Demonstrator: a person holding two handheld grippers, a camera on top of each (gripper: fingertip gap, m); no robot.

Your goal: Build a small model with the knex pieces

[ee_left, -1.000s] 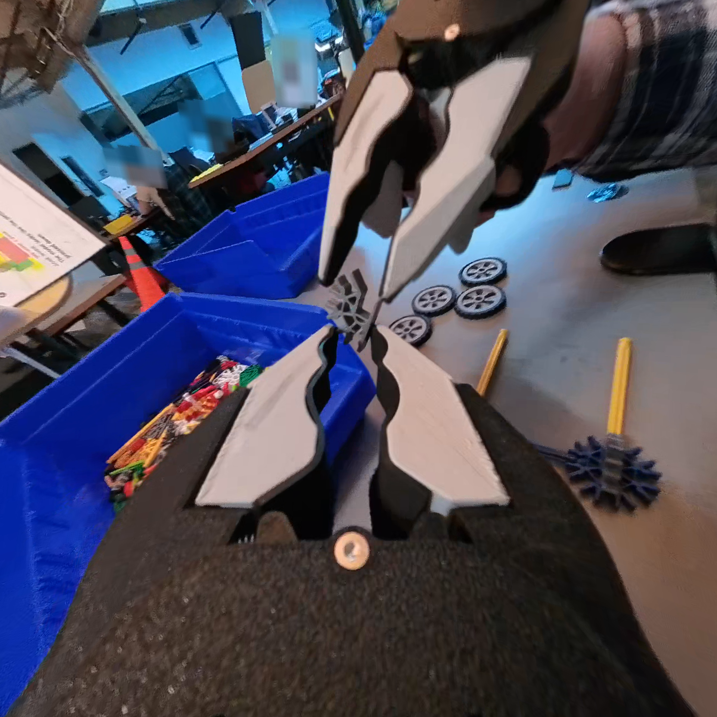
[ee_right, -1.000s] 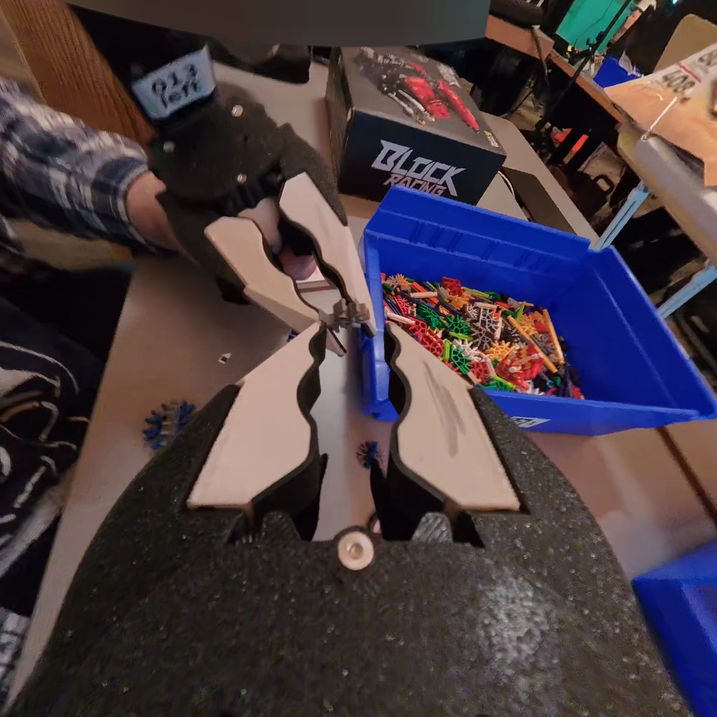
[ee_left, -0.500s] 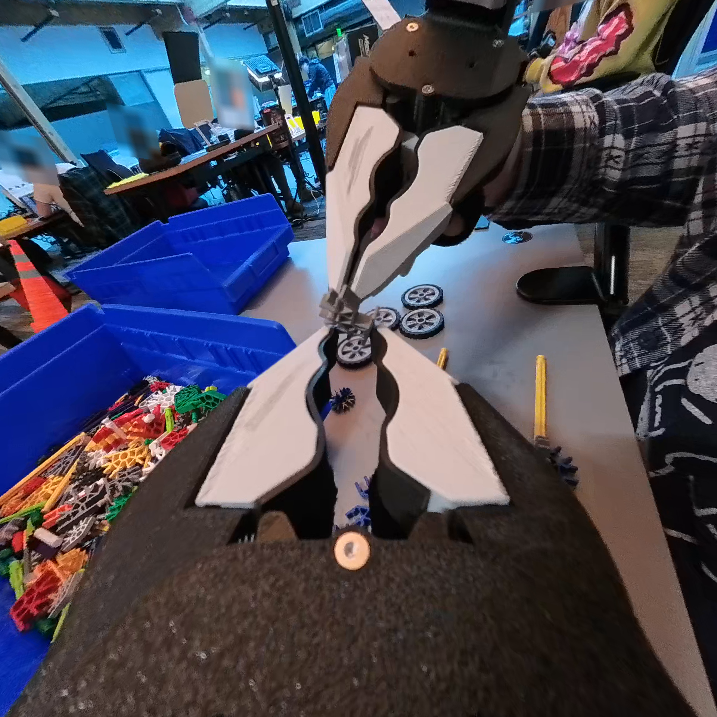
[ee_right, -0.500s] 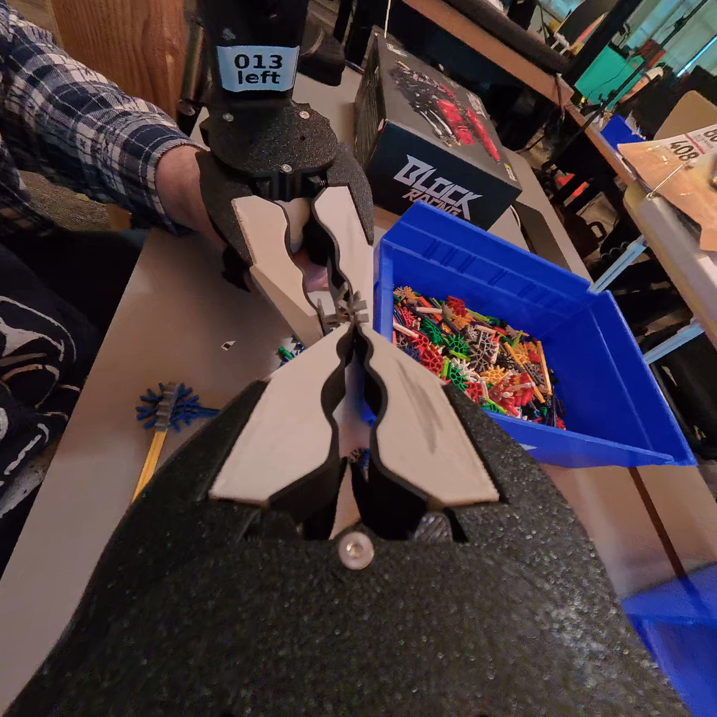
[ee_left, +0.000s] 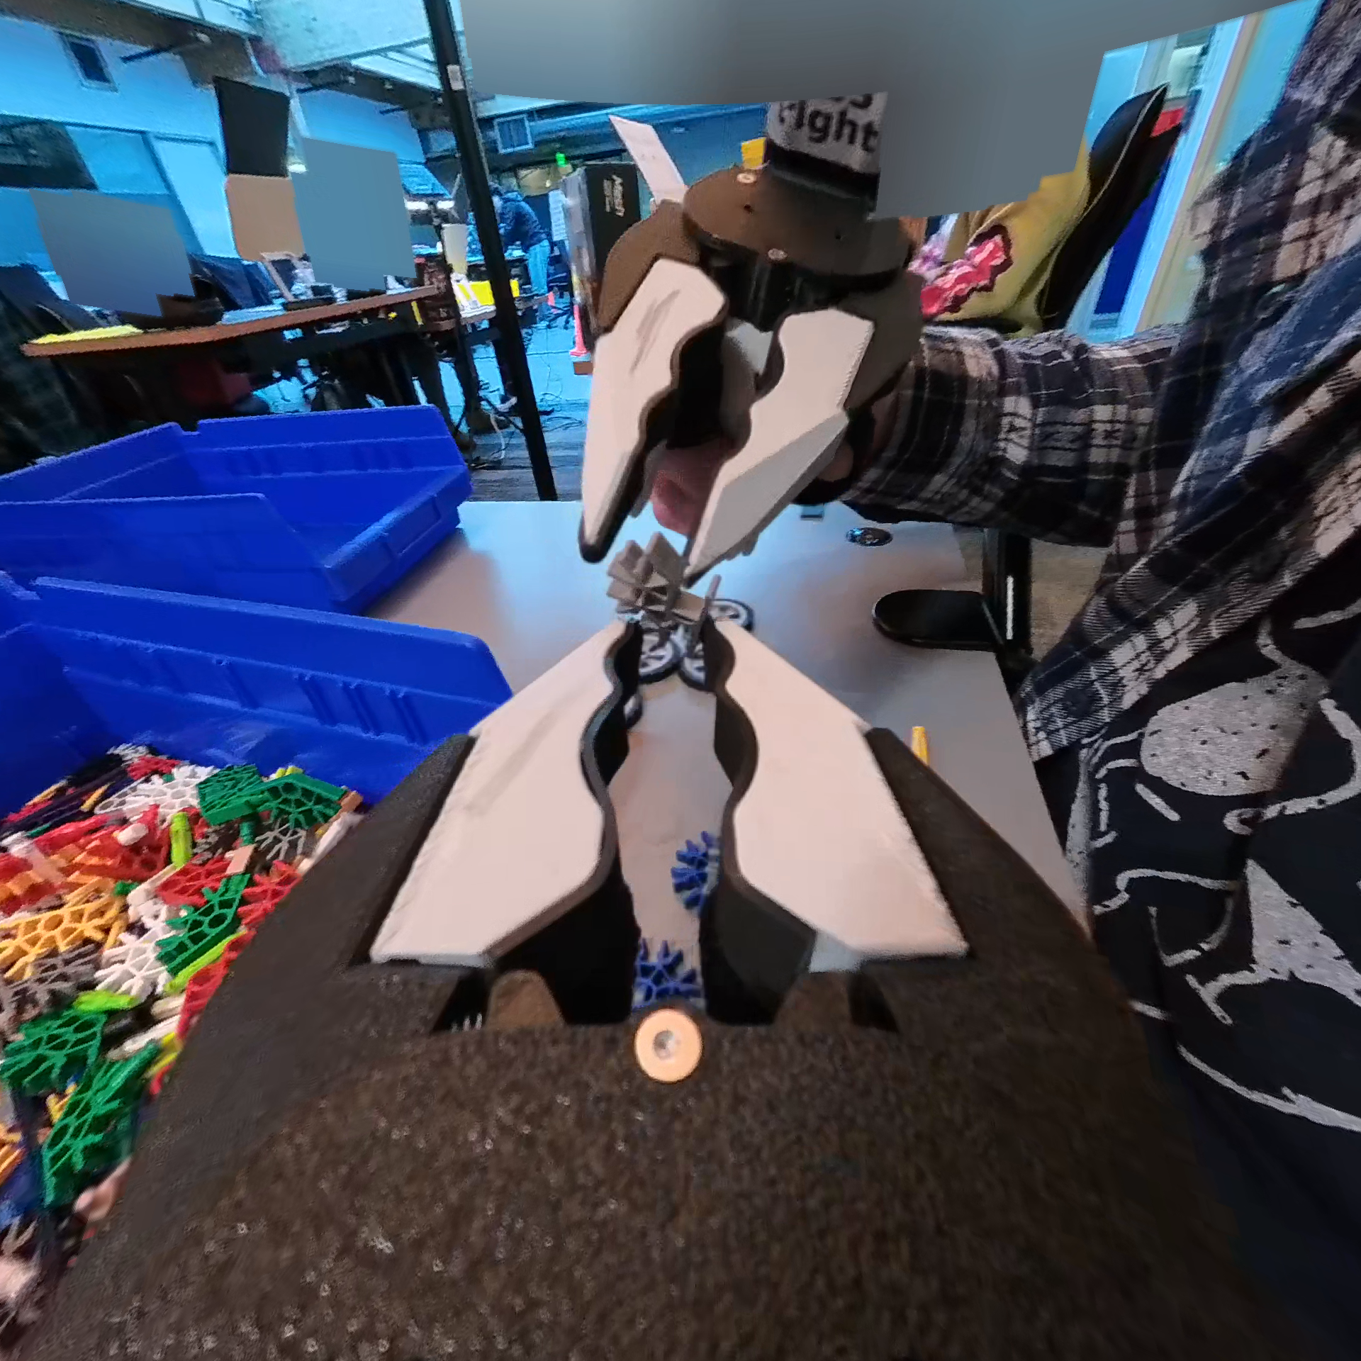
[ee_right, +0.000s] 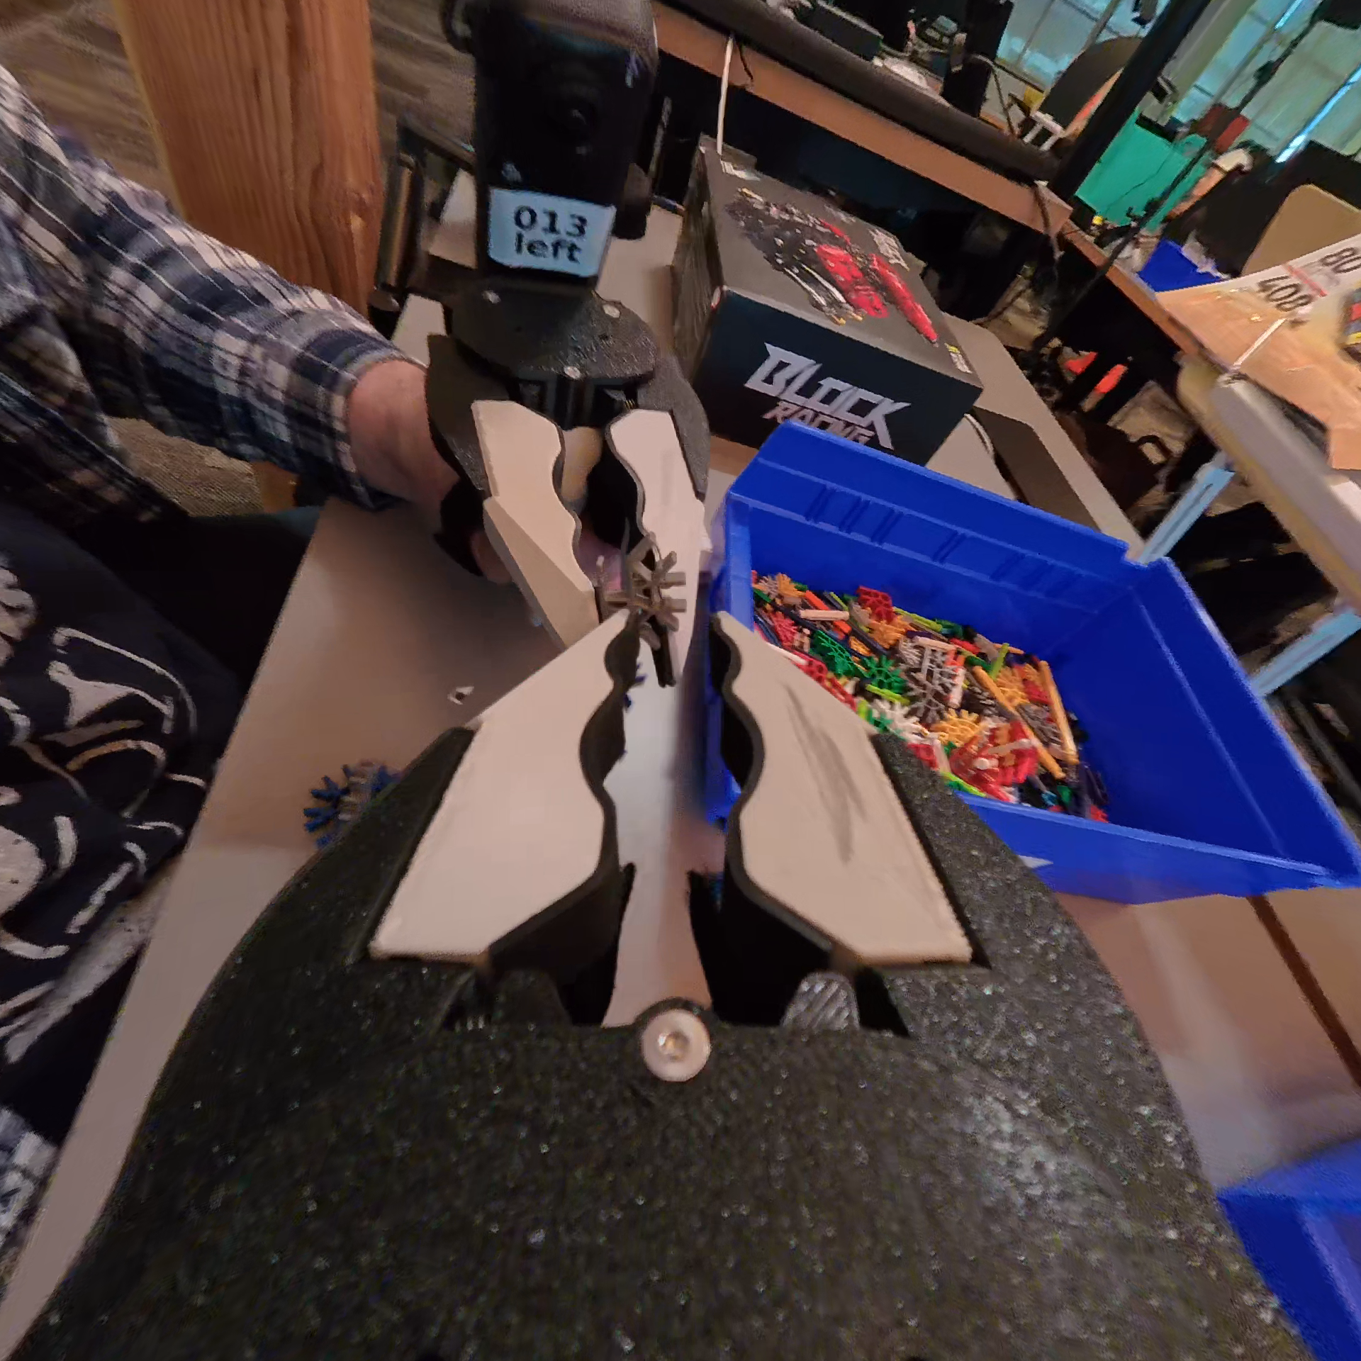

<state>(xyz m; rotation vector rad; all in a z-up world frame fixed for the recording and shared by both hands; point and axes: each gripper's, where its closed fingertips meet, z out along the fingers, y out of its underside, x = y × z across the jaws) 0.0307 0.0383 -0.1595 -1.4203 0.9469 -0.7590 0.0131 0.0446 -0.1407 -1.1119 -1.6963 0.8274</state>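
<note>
Both tongs meet tip to tip above the table (ee_left: 847, 648): left gripper (ee_left: 666, 632) clamped on a grey connector (ee_left: 652, 582), right gripper (ee_right: 666, 626) spread apart around it, one fingertip touching; blue bin (ee_right: 1149, 663) of coloured pieces just beside them

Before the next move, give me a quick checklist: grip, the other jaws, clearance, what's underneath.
1. Left gripper gripping the grey connector: ok, jaws closed on it at the tips.
2. Right gripper released: ok, jaws apart.
3. Right fingertips clear of the connector: cannot tell, they sit right at it.
4. Connector off the table: ok, held in the air.
5. Drop zone clear: not ok, wheels and a blue connector lie below the grippers.
6. Blue bin out of the way: ok, off to the side.
</note>
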